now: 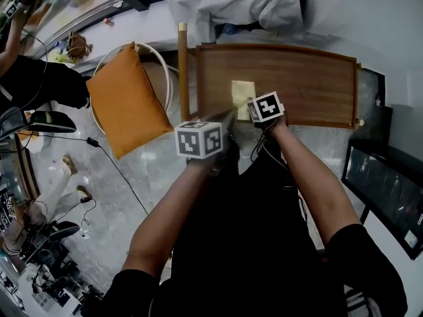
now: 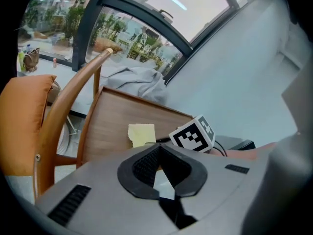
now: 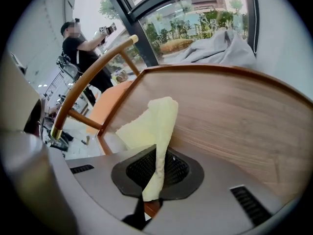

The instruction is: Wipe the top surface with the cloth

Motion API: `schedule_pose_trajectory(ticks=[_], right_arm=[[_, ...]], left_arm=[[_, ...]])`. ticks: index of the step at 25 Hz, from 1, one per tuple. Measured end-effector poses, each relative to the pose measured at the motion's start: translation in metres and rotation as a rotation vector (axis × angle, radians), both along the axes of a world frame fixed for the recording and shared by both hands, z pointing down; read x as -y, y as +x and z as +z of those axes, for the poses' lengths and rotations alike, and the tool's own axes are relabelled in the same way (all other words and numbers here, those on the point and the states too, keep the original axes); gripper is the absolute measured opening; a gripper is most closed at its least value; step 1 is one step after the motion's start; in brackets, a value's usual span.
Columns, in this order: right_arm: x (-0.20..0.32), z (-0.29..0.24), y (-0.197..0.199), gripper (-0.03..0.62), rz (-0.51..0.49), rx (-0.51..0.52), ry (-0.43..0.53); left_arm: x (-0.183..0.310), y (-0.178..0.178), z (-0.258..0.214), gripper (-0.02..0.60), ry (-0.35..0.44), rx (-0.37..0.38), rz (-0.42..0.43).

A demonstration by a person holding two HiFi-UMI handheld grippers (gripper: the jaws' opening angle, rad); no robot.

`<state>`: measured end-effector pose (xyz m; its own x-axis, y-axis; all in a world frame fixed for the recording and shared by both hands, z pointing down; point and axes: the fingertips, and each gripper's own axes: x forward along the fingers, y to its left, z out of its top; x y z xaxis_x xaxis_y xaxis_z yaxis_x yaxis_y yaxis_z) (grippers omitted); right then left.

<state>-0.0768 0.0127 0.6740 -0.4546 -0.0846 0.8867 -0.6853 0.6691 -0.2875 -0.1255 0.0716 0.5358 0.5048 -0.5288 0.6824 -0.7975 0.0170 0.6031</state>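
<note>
— Where do we have the cloth [image 1: 242,98]?

— On the table [image 1: 310,78], close to its near edge and left of its middle. Most of it lies flat on the wood. Its near end lifts off the table into our right gripper [image 3: 157,155].

— So we've got hold of it?

— Yes. The right gripper view shows the jaws pinched on a fold of the cloth. The fold runs up between the pads and out over the table.

— And our left gripper [image 2: 159,148]?

— It is at the table's near edge too, just left of the right one and beside the cloth. Its jaws are pressed together at the tips with nothing between them. We can't tell whether it touches the table.

— Is any of the cloth off the table?

— Only the pinched end, which hangs at the near edge. The rest sits inside the table's raised rim.

— What else do we see round the table?

— A wooden chair [image 2: 63,111] stands at the table's left end, with an orange cushion [image 1: 129,101] on it. A grey sheet [image 1: 231,5] is heaped past the table's far edge.
</note>
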Motion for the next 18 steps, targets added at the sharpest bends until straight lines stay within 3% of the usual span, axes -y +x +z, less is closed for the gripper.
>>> schedule_pose_trajectory(ticks=[18], right_arm=[[0.05, -0.007, 0.188, 0.032, 0.164, -0.089, 0.038]], left_arm=[[0.04, 0.132, 0.005, 0.009, -0.005, -0.032, 0.11]])
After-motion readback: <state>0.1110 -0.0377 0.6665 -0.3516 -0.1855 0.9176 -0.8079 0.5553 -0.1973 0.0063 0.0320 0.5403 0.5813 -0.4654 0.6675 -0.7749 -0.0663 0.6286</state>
